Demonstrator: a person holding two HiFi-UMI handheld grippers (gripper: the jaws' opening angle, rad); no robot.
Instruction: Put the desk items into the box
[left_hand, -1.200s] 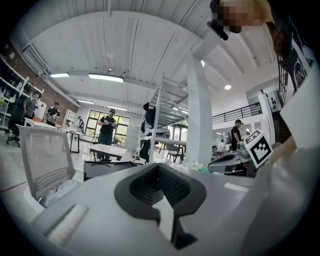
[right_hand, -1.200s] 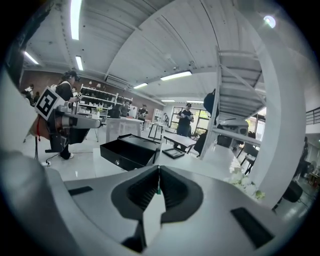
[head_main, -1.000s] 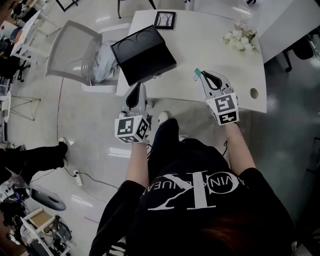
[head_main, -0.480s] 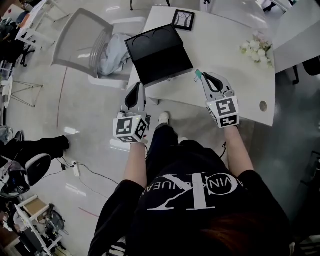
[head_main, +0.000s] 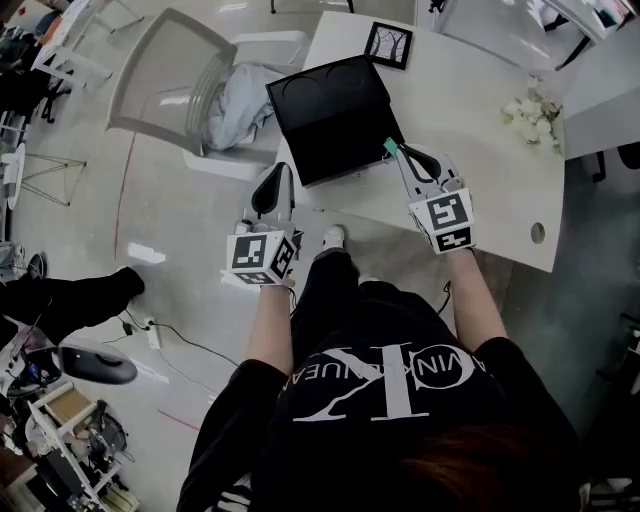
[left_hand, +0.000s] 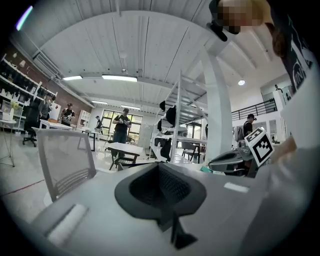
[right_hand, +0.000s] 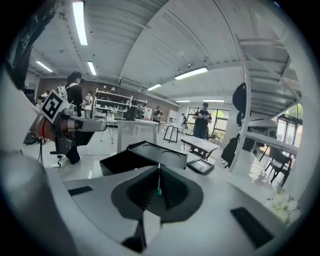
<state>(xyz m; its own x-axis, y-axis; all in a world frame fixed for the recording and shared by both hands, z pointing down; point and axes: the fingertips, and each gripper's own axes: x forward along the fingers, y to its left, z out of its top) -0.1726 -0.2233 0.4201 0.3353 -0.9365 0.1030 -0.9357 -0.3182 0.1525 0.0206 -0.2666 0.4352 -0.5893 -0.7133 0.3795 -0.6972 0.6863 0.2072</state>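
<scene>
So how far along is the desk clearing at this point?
Early. Done: nothing shows inside the open black box. In hand: the right tool is shut on a small teal item at the box's near right corner; the left tool is shut and empty. Left: the framed picture and flowers on the desk.
</scene>
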